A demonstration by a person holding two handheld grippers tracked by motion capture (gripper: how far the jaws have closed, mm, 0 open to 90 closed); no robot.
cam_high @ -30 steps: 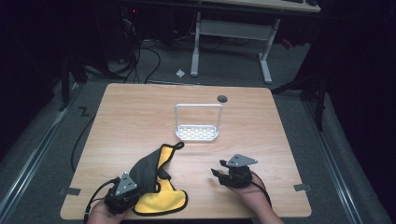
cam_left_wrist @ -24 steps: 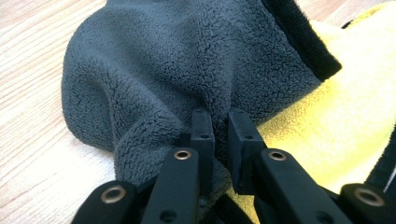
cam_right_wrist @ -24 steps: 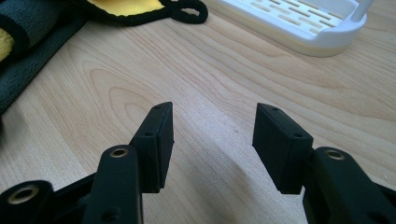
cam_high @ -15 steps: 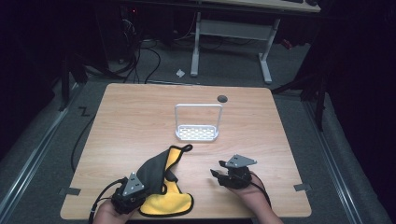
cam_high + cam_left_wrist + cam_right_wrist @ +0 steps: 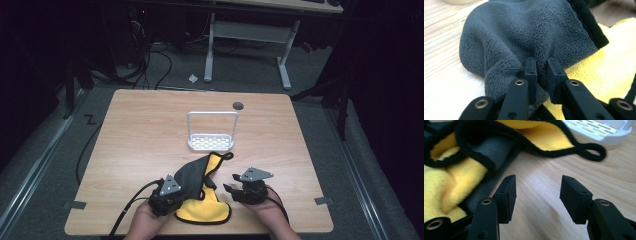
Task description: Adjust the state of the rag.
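Left gripper view: left gripper [image 5: 541, 68] jaws, just easing apart, loosely pinch grey-yellow cloth [image 5: 524, 35], which may slip free at centre frame; right gripper [image 5: 537, 195] gapes empty.

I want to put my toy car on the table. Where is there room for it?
The far left corner of the table, left of the white rack, is bare. So is the right side, between the rack and the table's right edge. The near middle is crowded: the grey and yellow cloth lies there, with the left gripper and the right gripper.
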